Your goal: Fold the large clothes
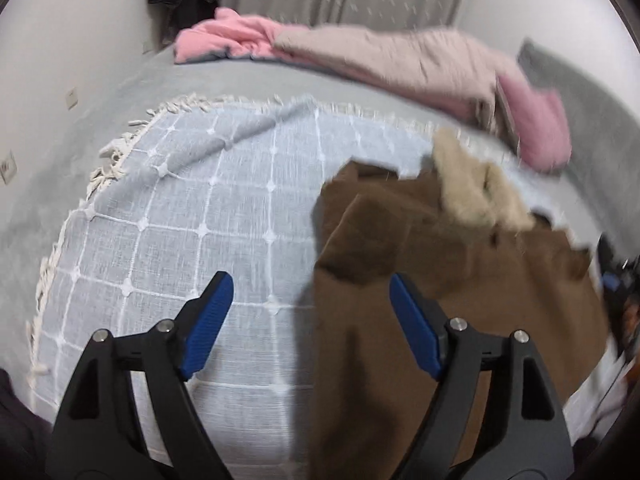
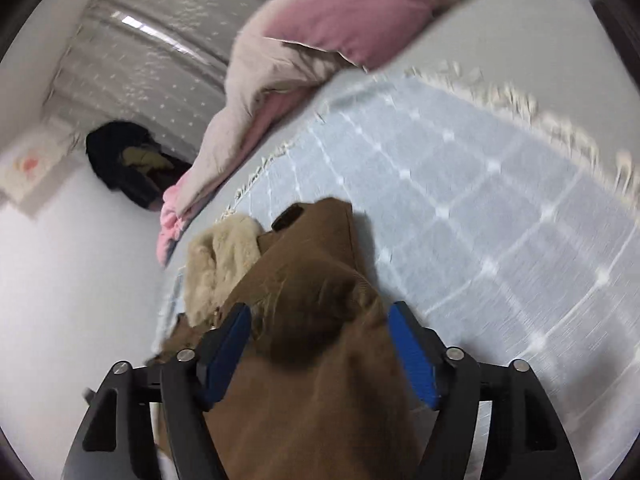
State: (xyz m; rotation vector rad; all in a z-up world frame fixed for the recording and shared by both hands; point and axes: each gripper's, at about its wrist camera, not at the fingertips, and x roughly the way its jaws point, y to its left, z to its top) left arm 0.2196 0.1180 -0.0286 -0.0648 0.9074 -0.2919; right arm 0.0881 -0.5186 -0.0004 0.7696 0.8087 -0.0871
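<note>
Garment: a brown, soft-napped coat (image 1: 440, 320) with a cream fur collar (image 1: 476, 188) lies on a pale blue checked throw with a white fringe (image 1: 180, 208), spread over a grey bed (image 1: 80, 152).
Left claw (image 1: 311, 320): spread wide and holding nothing; its blue pads (image 1: 210, 324) hover above the throw, with the coat's near edge running under the right-hand pad and the bulk of the coat ahead and to the right.
Right claw (image 2: 320, 350): spread, with brown cloth bunched up between the two pads; whether the pads (image 2: 228, 352) press on it I cannot tell, as a gap shows on the right-hand side.
Where the coat sits: directly ahead of and under the right claw, collar (image 2: 222, 268) forward-left of it; a folded flap (image 1: 372, 236) lies just ahead of the left claw.
Beyond: a pink and beige quilt (image 1: 400, 64) is heaped at the far edge of the bed, well past both claws.
Step in hand: my reading is an early fold or straightening, the coat being rumpled and not yet squared.
Next move calls for: each claw to close on an edge or corner, lift together, and lay the cloth over evenly.
Caution: both views are smeared, so fine edges are uncertain.
</note>
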